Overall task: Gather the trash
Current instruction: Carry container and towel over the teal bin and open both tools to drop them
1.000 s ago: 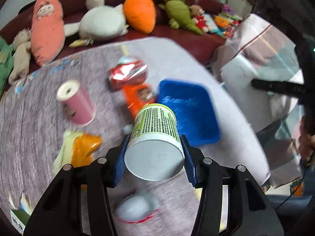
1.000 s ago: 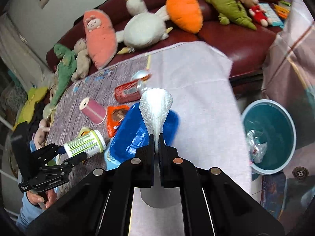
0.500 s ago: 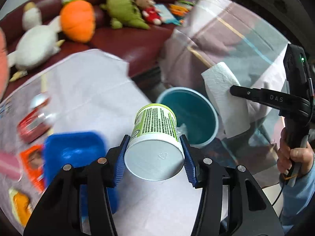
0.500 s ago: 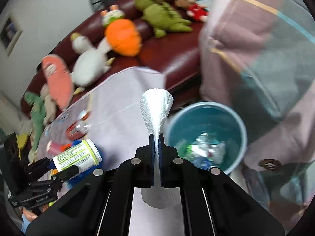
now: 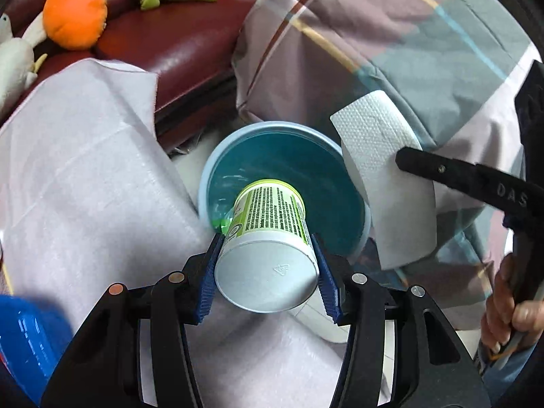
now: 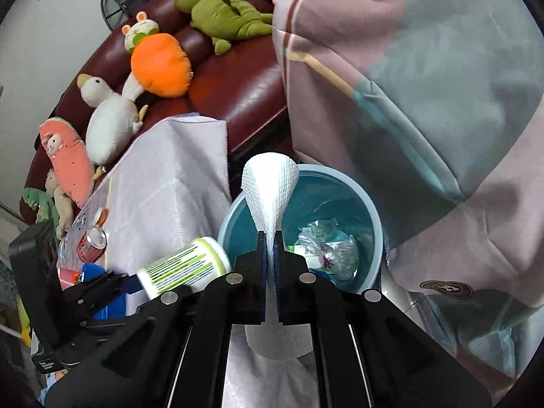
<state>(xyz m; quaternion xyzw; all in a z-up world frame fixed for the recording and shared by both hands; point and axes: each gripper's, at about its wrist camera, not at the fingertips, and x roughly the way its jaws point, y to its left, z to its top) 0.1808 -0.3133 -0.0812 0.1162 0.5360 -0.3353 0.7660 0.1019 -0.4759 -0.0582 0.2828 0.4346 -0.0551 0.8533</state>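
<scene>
My left gripper (image 5: 267,273) is shut on a white tub with a green label (image 5: 268,234), held tilted over the near rim of the teal trash bin (image 5: 217,166). My right gripper (image 6: 270,265) is shut on a white paper towel (image 6: 270,183), held above the bin (image 6: 370,210). The bin holds crumpled plastic wrappers (image 6: 326,244). In the right wrist view the tub (image 6: 185,267) sits at the bin's left edge. In the left wrist view the paper towel (image 5: 384,173) hangs over the bin's right side.
The bin stands on the floor beside the cloth-covered table (image 5: 85,176). A checked blanket (image 5: 391,40) hangs behind it. A red sofa (image 6: 234,78) with plush toys is at the back. A can (image 6: 91,241) and a blue tray (image 5: 23,333) are on the table.
Both grippers have swung from over the table to the bin, carrying the tub and the paper towel. The bin now lies directly below them.
</scene>
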